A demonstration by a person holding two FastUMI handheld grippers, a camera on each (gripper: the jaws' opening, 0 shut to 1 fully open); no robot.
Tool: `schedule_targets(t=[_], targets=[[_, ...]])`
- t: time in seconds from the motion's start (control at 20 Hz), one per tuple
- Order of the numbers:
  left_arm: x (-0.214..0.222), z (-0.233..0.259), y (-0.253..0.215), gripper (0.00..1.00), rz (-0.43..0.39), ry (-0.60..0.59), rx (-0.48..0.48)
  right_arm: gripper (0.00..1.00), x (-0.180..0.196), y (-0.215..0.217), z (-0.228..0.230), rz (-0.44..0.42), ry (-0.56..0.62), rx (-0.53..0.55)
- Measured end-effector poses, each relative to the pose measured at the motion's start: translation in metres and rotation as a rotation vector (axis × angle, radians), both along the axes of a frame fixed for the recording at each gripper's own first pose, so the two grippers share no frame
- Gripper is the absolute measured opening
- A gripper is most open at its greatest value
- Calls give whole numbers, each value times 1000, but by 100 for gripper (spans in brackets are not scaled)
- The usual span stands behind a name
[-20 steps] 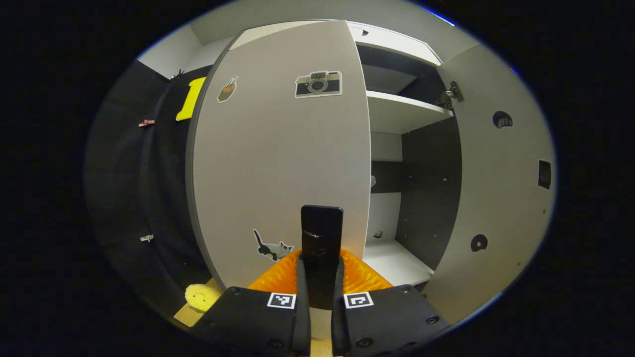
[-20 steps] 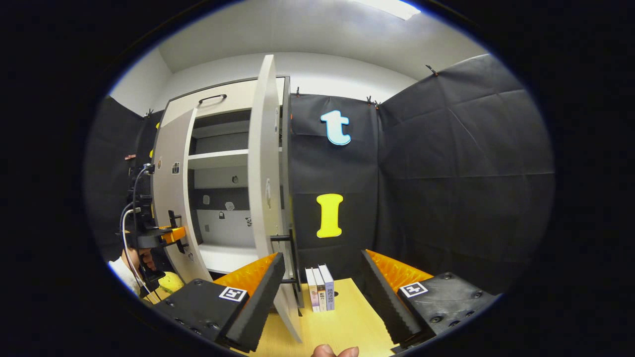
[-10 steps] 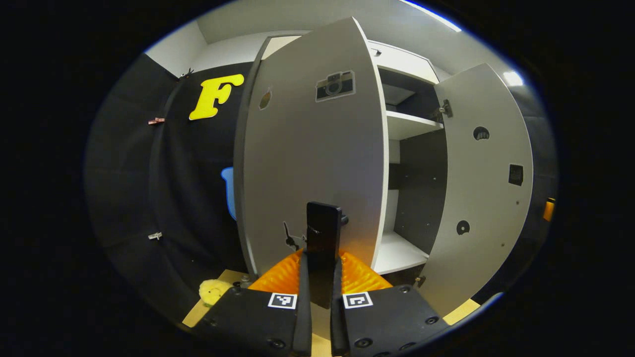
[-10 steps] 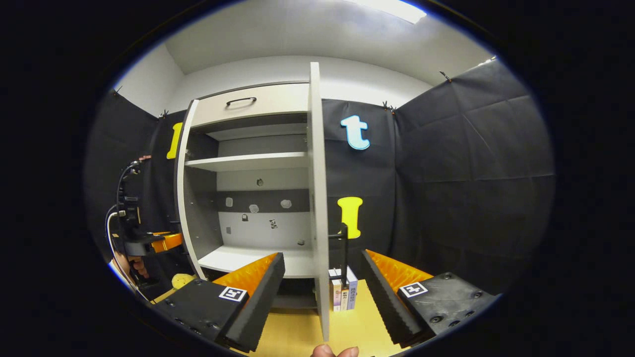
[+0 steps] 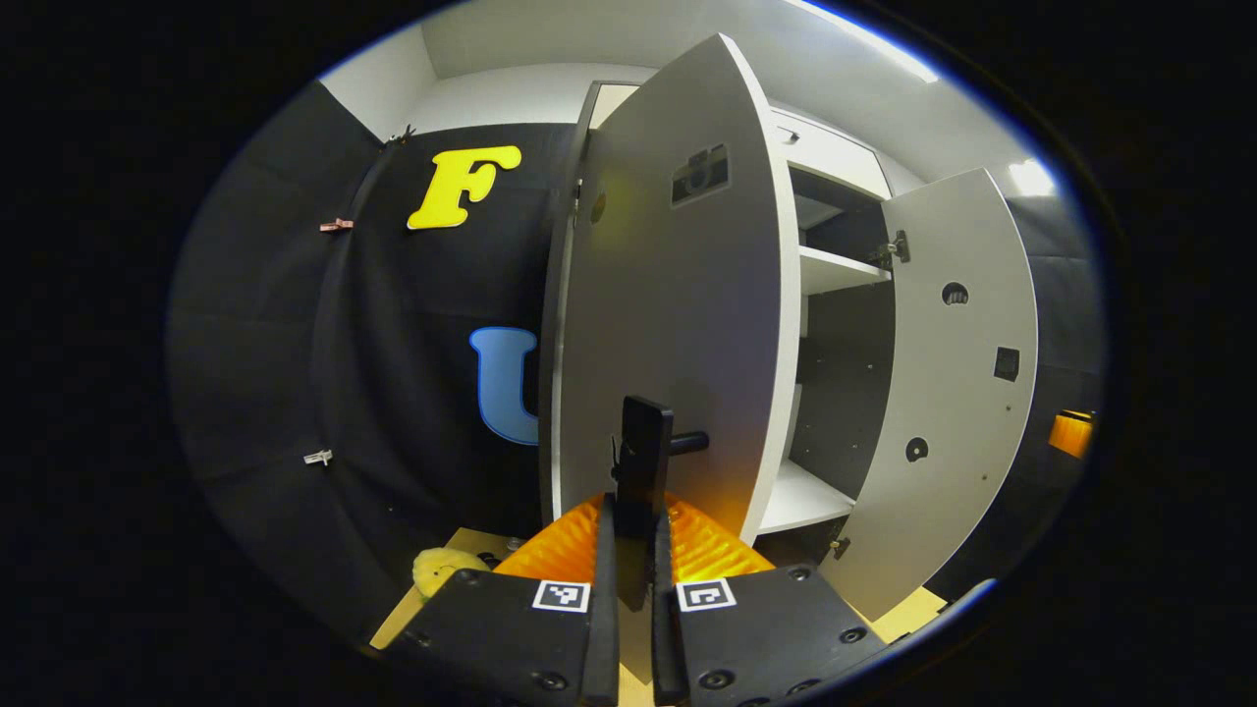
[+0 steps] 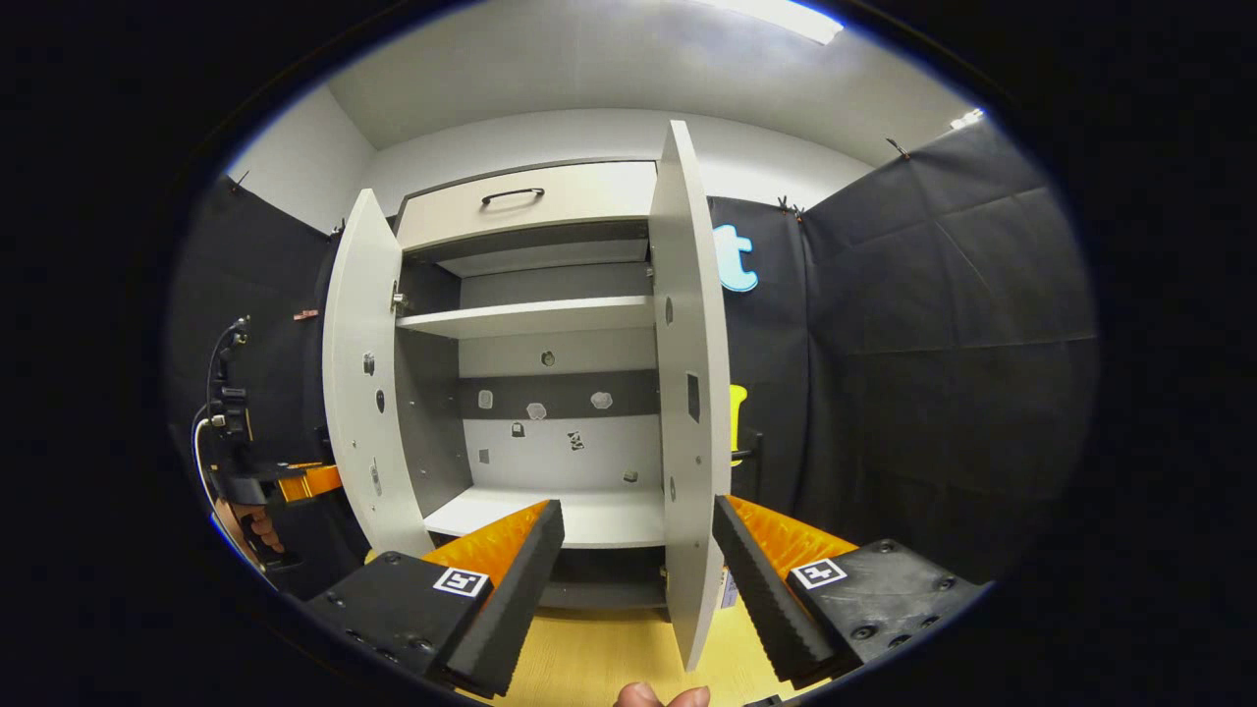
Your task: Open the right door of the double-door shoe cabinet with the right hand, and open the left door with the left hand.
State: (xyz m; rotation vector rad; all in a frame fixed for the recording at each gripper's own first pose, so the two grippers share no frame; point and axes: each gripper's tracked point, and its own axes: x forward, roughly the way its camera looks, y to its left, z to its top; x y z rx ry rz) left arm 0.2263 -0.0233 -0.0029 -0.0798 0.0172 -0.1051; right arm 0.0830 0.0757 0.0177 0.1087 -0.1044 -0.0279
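In the left gripper view, the left gripper [image 5: 628, 550] sits at the bottom middle of the frame and points straight ahead. Its two fingers are pinched tight on the dark handle [image 5: 643, 462] of the left door [image 5: 678, 324]. That door stands wide open in the middle of the frame, and we see its outer face. The right door [image 5: 957, 373] is open too, on the right side of the frame, showing its inner face. Between the doors are the white shelves [image 5: 835, 270] of the shoe cabinet. A small yellow toy [image 5: 442, 568] lies on the wooden table [image 5: 432, 599] at the lower left.

In the right gripper view, the right gripper [image 6: 638, 579] is at the bottom middle. Its fingers are spread wide and hold nothing. The edge of the right door [image 6: 692, 393] stands just past the gap between them. The shoe cabinet [image 6: 540, 393] fills the middle, with the left door [image 6: 363, 383] swung out. At the far left, a hand [image 6: 245, 520] holds the other gripper level beside that door.
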Motion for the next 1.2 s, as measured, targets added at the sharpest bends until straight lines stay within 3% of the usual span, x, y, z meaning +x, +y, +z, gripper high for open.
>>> schedule_targets(t=[0.2, 0.25, 0.55, 0.75, 1.0, 1.05, 1.2], targets=[[0, 0, 3, 22, -6, -3, -8, 96, 0, 5, -1, 2, 2, -2], [-1, 1, 3, 18, -8, -5, -17, 96, 2, 7, -2, 1, 2, 1], [-1, 0, 9, 18, -15, -15, 12, 96, 4, 8, -6, -12, 5, 16], [-1, 0, 11, 17, -9, -14, -18, 96, 7, 8, -11, -18, 12, 26], [0, -4, 39, 13, 96, 1, 7, 96, 10, 9, -13, -23, 15, 29], [-2, -3, 43, 7, 93, -1, 5, 96, 11, 10, -13, -23, 14, 30], [1, -5, 30, 5, 38, 0, -18, 96, 14, 10, -13, -24, 13, 37]])
